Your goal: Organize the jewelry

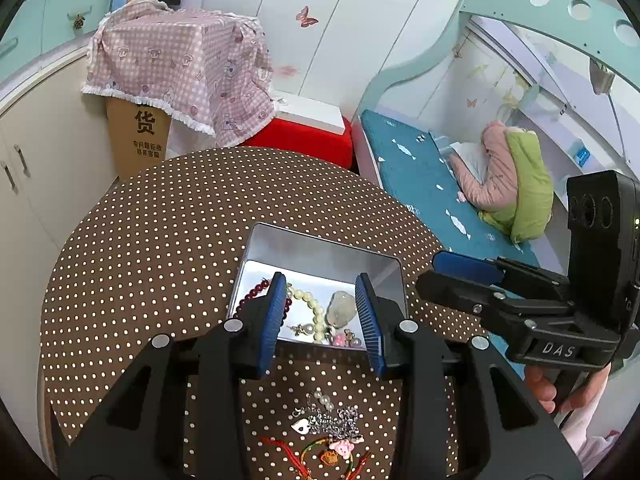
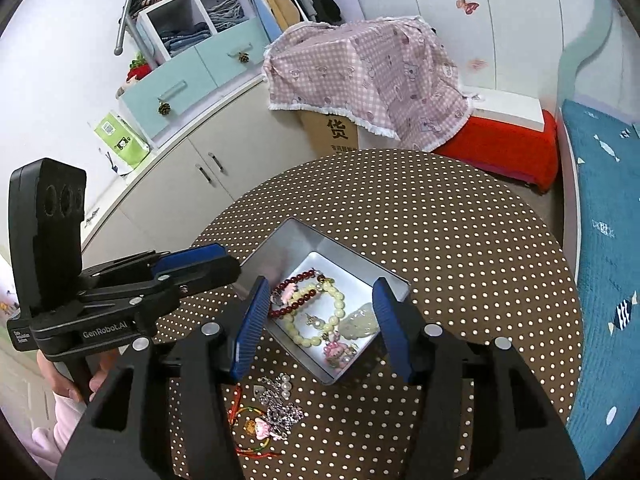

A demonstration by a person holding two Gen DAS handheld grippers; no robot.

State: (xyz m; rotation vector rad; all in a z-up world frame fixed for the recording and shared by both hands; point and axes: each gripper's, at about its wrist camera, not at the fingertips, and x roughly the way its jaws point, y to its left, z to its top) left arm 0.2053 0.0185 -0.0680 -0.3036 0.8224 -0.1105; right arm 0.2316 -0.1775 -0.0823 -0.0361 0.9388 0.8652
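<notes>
Jewelry lies in two places: bead bracelets (image 2: 320,304) and a pale stone pendant (image 2: 362,322) inside the open metal tin (image 2: 280,252), chains and charms (image 2: 276,404) heaped on the polka-dot bench (image 2: 460,248) just before it. Left gripper (image 1: 322,320) and right gripper (image 2: 318,328) both hover spread apart, holding nothing.

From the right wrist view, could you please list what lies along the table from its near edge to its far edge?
Red and green cord bracelets → tangled silver chain with white pearls → open silver metal tin holding bead bracelets → bare brown polka-dot tablecloth.
</notes>
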